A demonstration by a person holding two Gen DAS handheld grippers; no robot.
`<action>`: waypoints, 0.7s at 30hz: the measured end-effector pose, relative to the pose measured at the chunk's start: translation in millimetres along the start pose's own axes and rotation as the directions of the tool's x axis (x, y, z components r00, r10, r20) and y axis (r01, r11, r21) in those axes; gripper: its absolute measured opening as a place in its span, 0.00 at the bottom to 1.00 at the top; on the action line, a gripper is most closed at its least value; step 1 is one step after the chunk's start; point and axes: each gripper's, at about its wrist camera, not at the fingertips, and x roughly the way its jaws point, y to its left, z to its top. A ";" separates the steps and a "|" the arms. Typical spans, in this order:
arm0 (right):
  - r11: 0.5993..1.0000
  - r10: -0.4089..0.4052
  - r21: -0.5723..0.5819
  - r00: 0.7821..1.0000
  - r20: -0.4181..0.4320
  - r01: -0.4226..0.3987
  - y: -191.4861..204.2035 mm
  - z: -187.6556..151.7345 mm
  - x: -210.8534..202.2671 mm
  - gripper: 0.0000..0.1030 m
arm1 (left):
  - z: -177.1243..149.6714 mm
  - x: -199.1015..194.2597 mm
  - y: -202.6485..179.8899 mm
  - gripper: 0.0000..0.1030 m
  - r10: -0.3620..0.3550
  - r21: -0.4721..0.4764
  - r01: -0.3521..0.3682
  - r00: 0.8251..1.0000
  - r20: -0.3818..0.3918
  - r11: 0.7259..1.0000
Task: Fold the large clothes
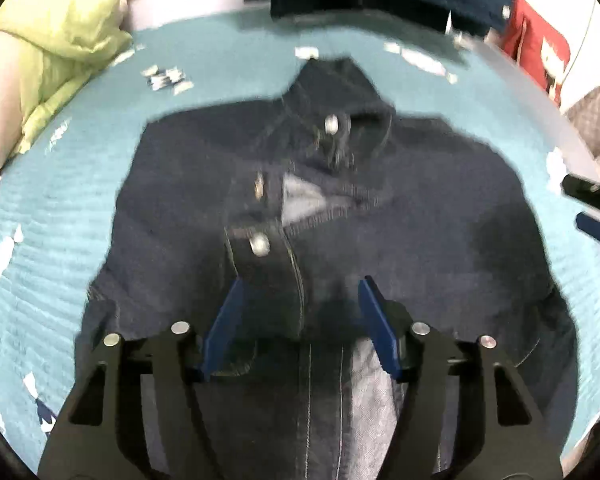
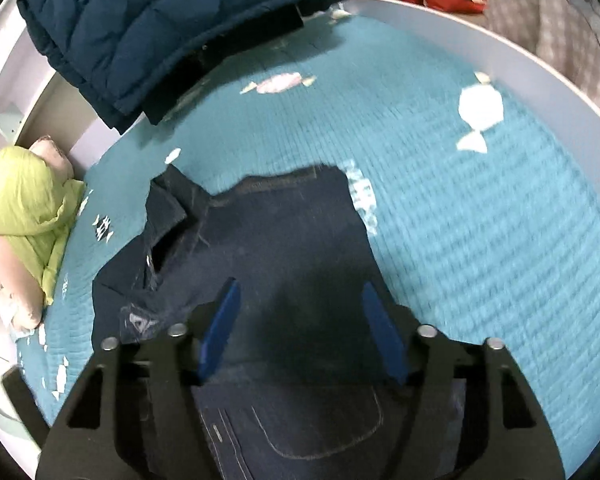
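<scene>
A dark denim jacket (image 1: 400, 216) lies flat on a teal quilted cover, collar at the far end, metal snap buttons down its front. My left gripper (image 1: 300, 286) hovers over the jacket's lower front, blue pads apart, nothing between them. In the right wrist view the same denim jacket (image 2: 284, 240) lies folded, with its collar at the left and a stitched pocket near the camera. The right gripper (image 2: 298, 290) stands open above it, clear of the cloth. At the far right edge of the left wrist view a blue finger of the right gripper (image 1: 596, 228) shows.
A folded navy puffer jacket (image 2: 172, 28) lies at the far edge of the teal cover (image 2: 480, 220). A lime-green garment (image 1: 56, 40) on a pale pillow lies at the left. A red cushion (image 1: 536, 44) sits beyond the white rim at the right.
</scene>
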 end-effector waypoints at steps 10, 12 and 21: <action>1.000 -0.003 -0.029 1.000 -0.015 0.002 13.5 49.9 22.1 0.77 | 56.7 -10.5 57.3 0.71 0.046 -0.054 -0.045 0.999 0.011 0.998; 1.000 -0.003 -0.028 1.000 -0.026 0.003 14.7 59.7 29.4 0.77 | 71.7 -8.1 70.3 0.73 0.057 -0.056 -0.057 0.998 0.004 0.997; 0.999 -0.044 -0.024 0.995 -0.087 0.042 10.8 91.8 61.9 0.77 | 115.6 12.1 119.2 0.82 0.120 -0.094 -0.120 0.993 -0.008 0.988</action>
